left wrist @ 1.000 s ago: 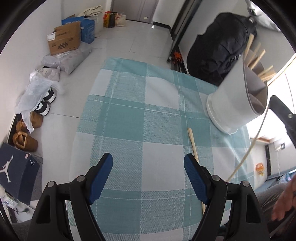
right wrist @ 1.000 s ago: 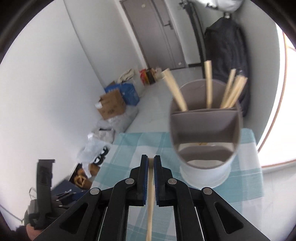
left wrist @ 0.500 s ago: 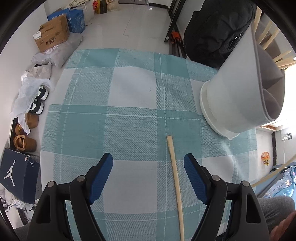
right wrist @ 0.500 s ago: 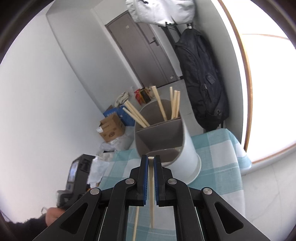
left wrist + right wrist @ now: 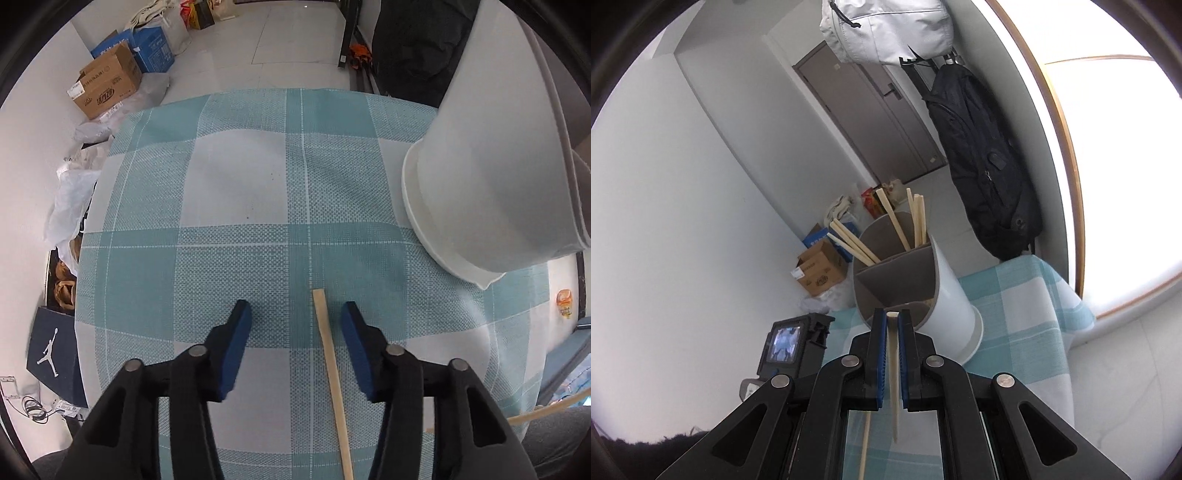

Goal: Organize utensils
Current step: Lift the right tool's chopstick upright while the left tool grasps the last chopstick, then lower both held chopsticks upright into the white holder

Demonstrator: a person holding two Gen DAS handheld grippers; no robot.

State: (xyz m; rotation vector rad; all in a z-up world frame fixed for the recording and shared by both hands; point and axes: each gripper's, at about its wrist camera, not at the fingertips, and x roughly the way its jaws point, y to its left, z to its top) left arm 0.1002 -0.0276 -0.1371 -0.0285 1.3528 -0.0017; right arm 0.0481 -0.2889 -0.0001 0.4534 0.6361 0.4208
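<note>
Left gripper, jaws just closing, half-narrowed and not yet touching, is straddling tabletop chopstick for pickup; right gripper is clamping another chopstick, apparently bound for white holder

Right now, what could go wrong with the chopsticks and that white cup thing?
1. The left gripper has just been closing around the chopstick on the tablecloth, which lies off-centre near one finger, not yet pinched. It might get nudged sideways.
2. The right gripper pinches its held chopstick near the top, so the long free end could swing or slip.
3. The divided utensil holder is tall and already holds chopsticks; a bump might tip it.
</note>
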